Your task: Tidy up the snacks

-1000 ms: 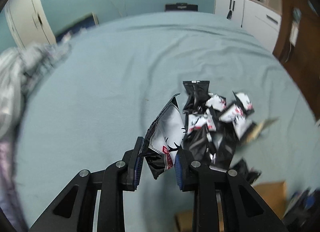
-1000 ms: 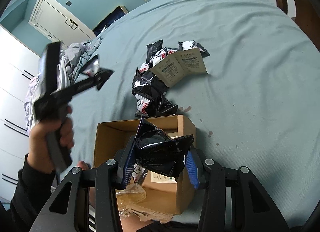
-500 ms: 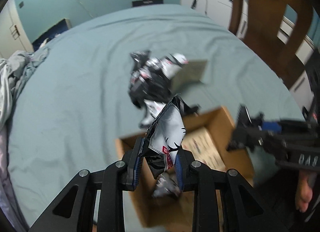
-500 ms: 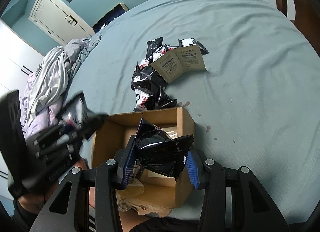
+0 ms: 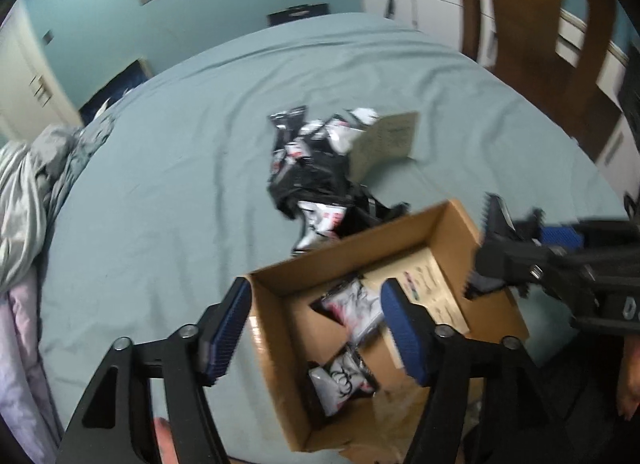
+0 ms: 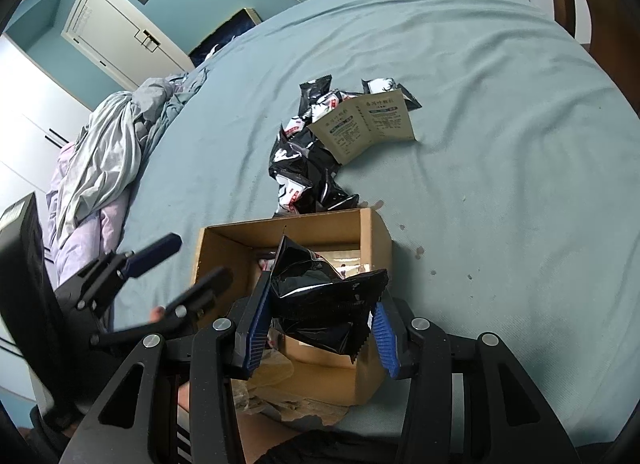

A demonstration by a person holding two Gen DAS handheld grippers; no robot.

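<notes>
The left gripper [image 5: 316, 324], pinching a packet a moment ago, now gapes empty over the box [image 5: 436, 220], its packet [image 5: 360, 310] inside; the right gripper [image 6: 320, 328] still pinches a black packet [image 6: 324, 296] above the box, next to drop.

No readable text anywhere. Tan paper sachet [image 6: 366, 124] on the bed has printed lines with blue bars, characters too small to make out. Black-and-white snack packets [image 6: 298, 162] show red label patches, illegible. Printed sheet [image 5: 430, 292] in the cardboard box [image 5: 280, 328] is blurred. Embossed characters on the right gripper body [image 5: 628, 306], cut off at frame edge.
</notes>
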